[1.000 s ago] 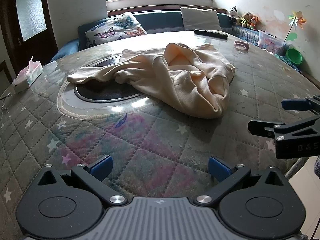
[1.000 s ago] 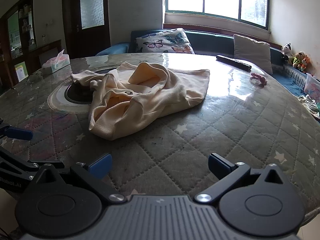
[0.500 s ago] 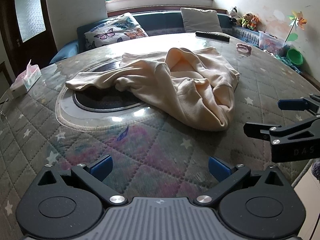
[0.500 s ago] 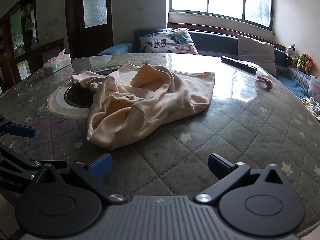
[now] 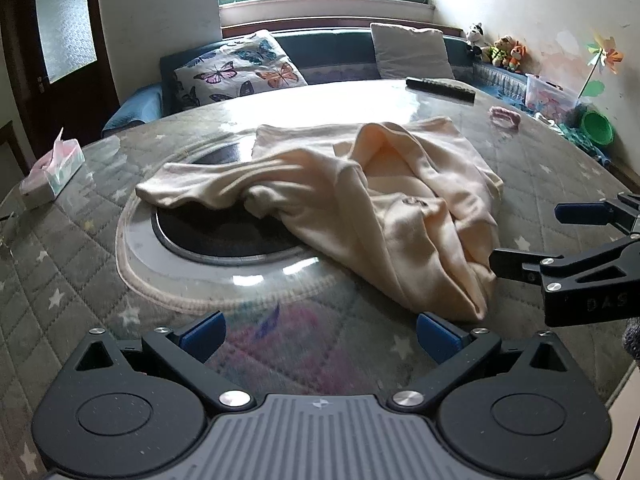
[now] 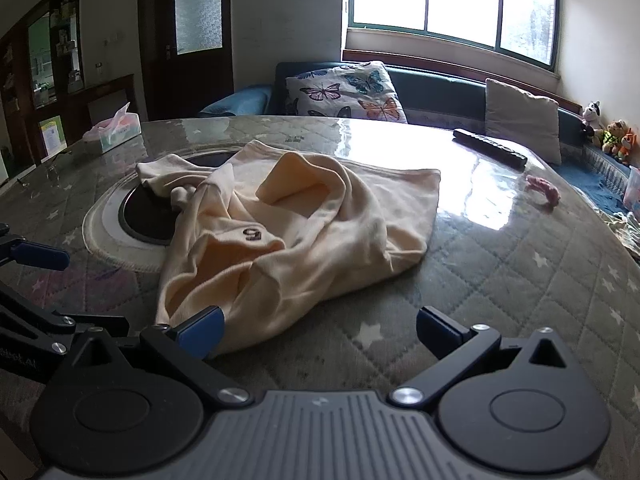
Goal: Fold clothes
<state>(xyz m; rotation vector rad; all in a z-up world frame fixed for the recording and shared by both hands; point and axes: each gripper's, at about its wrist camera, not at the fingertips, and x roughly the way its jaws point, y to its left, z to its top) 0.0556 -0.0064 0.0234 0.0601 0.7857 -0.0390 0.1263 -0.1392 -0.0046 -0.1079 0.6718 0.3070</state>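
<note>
A crumpled cream sweatshirt [image 5: 380, 200] lies in a heap on the round quilted table [image 5: 80, 272], partly over a dark inset disc [image 5: 224, 232]. One sleeve stretches left. In the right wrist view the same cream sweatshirt [image 6: 296, 236] shows a small dark mark on its front. My left gripper [image 5: 320, 330] is open, just short of the garment's near hem. My right gripper [image 6: 320, 326] is open too, its left fingertip right at the near edge of the cloth. Each gripper appears at the side of the other's view: the right gripper [image 5: 528, 238] and the left gripper [image 6: 52, 280].
A tissue box [image 5: 54, 172] stands at the table's left. At the far right of the table lie a black remote [image 5: 440, 88] and a pink hair tie [image 5: 506, 116]. A sofa with a butterfly cushion [image 5: 236, 74] runs behind the table, below a window.
Both grippers have moved forward over the table toward the sweatshirt, which now looms larger and closer. The garment itself has not shifted. Both stay open.
</note>
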